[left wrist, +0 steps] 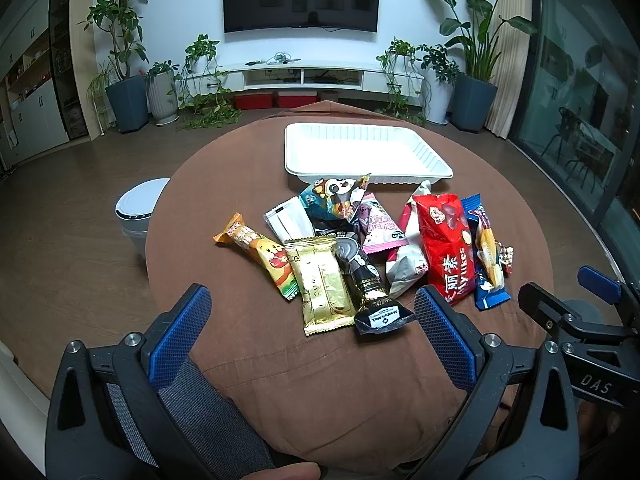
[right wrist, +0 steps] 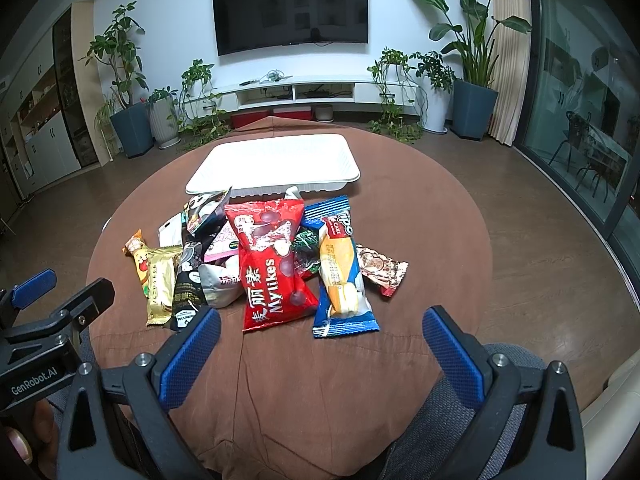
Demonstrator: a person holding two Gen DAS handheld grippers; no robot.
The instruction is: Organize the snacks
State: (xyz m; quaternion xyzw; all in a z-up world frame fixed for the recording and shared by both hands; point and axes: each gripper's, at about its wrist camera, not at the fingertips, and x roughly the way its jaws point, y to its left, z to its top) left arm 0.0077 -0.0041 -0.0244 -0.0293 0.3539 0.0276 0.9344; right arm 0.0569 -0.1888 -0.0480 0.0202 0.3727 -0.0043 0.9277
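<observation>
Both tongs are hovering spread wide and gripping nothing at the near edge of the brown-clothed worktop (left wrist: 248, 364): the left tongs (left wrist: 312, 340) are facing the gold packet (left wrist: 322, 286), the right tongs (right wrist: 322, 354) the red Mylikes bag (right wrist: 272, 268). Snacks are lying heaped mid-worktop, and the white tray (left wrist: 360, 152) is sitting empty just beyond them toward the far edge. Judging by this, sorting is not yet begun. Taking outer, unburied packets first, such as the blue cake bar (right wrist: 340, 276), and pinching a crimped end is looking wisest, sparing the heap.
</observation>
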